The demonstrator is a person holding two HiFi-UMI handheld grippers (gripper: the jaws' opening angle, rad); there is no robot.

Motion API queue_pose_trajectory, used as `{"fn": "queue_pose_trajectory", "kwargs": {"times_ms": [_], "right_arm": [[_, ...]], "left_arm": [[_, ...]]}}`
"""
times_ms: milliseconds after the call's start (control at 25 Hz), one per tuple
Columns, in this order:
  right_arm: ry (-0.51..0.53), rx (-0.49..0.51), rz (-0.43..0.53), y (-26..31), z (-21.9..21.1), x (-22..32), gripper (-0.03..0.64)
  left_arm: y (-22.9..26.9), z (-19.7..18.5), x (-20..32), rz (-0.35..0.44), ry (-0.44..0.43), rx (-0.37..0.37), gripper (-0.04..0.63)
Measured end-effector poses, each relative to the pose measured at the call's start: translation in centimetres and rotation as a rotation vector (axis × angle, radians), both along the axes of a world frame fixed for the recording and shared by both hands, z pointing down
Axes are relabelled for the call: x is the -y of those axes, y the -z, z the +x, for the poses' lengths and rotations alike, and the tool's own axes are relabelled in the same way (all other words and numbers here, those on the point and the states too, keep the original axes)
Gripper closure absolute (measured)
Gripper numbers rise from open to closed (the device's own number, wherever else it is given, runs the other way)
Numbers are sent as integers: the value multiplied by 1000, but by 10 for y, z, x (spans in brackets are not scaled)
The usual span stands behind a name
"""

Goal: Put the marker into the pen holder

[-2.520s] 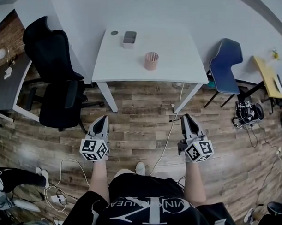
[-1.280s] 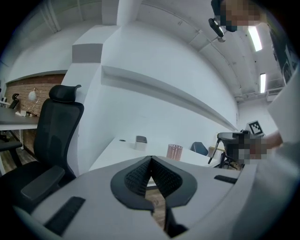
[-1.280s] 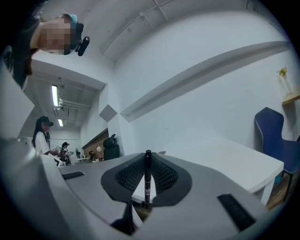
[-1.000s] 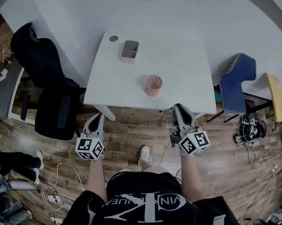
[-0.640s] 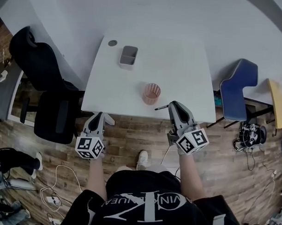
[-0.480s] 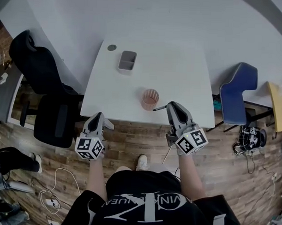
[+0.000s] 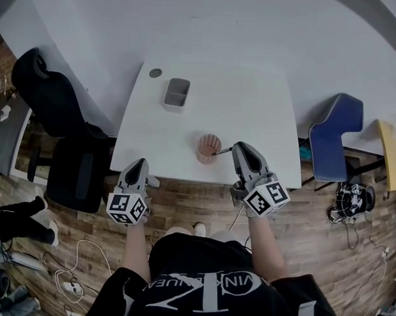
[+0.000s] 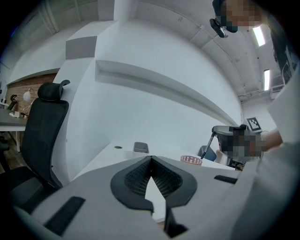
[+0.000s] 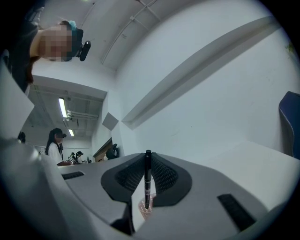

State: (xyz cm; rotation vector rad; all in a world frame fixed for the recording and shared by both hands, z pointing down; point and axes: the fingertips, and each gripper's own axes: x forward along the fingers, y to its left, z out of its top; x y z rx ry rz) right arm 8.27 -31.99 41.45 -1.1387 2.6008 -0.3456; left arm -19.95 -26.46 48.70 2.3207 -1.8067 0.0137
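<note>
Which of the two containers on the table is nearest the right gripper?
The round pink mesh cup by the front edge of the table, beside the right gripper holding the marker. The grey rectangular box sits farther back.

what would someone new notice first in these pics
The right claw pinches a thin black marker, its tip close by the pink pen holder near the front edge of the white table. The left claw hangs shut and empty just off that edge. A black office chair stands at the table's left.
</note>
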Motion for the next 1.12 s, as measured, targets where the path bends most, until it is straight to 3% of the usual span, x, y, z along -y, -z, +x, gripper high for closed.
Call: {"fn": "queue_pose_trajectory", "kwargs": {"times_ms": [680, 1120], "right_arm": [[21, -122, -108, -46, -34, 46, 565], [38, -135, -182, -78, -46, 50, 565]], "left_arm": [[2, -9, 76, -13, -49, -24, 581], [-22, -2, 85, -71, -76, -27, 581]]}}
